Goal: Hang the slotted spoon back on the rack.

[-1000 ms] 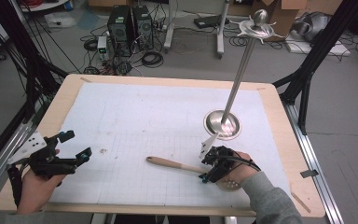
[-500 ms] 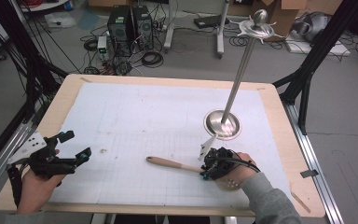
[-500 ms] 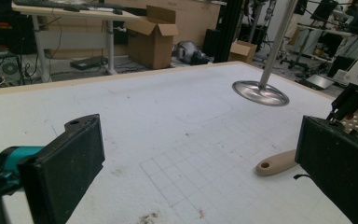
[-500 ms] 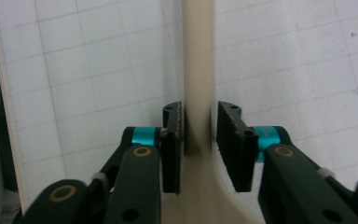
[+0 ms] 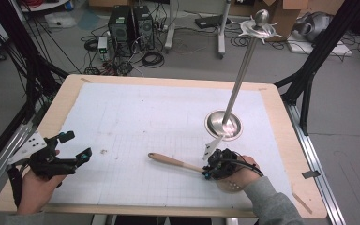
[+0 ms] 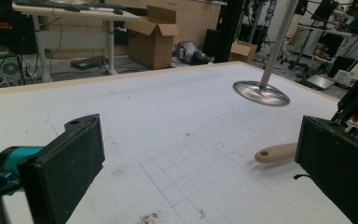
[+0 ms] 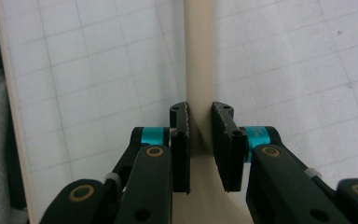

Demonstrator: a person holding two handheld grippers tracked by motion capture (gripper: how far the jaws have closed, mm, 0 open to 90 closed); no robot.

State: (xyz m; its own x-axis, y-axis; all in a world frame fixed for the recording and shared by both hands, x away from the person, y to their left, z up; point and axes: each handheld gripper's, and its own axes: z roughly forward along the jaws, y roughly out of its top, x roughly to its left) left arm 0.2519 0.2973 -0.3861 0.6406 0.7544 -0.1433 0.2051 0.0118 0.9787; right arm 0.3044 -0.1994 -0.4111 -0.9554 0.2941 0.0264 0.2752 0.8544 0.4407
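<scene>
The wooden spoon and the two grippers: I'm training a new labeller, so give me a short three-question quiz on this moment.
1. True or false: the right gripper has its fingers closed on the wooden spoon.
2. Which thing stands upright on the table?
A. a cardboard box
B. a metal stand with a round base
C. a glass bottle
3. How are the left gripper fingers set, and what lies between them?

Key
1. True: they have just been closing and press on both sides of the handle.
2. B
3. Wide open, nothing gripped; bare white mat lies between them.
</scene>
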